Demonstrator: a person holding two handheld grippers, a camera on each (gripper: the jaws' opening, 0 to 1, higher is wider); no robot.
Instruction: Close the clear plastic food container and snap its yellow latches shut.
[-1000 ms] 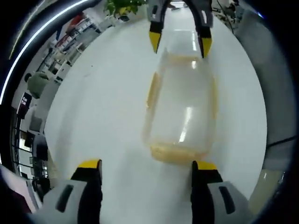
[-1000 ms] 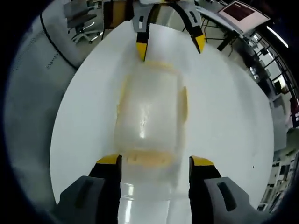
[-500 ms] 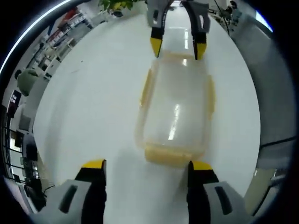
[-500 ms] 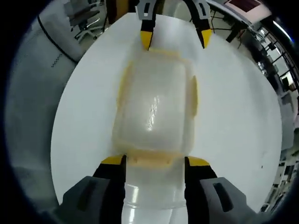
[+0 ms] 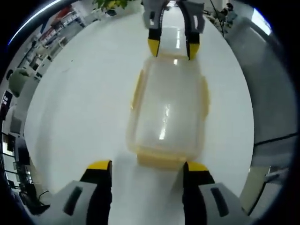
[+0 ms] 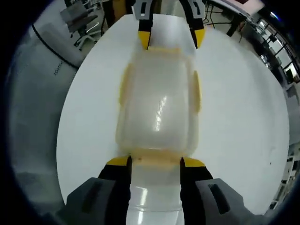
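Observation:
The clear plastic container lies lid-on on the white table, with yellow latches along its sides and ends. My left gripper is open, its yellow tips on either side of the near end latch. The right gripper shows at the far end, tips flanking that end. In the right gripper view the container runs away from me; my right gripper is open, its jaws close around the near end latch. The left gripper stands at the far end. Side latches lie against the walls.
The round white table drops off at its edge on both sides. Office chairs and desks stand beyond it, and a green plant sits at the table's far rim.
Both grippers have moved in toward the container, so it looks bigger in each view. Each end latch now sits between a pair of jaw tips. The container has stayed put.

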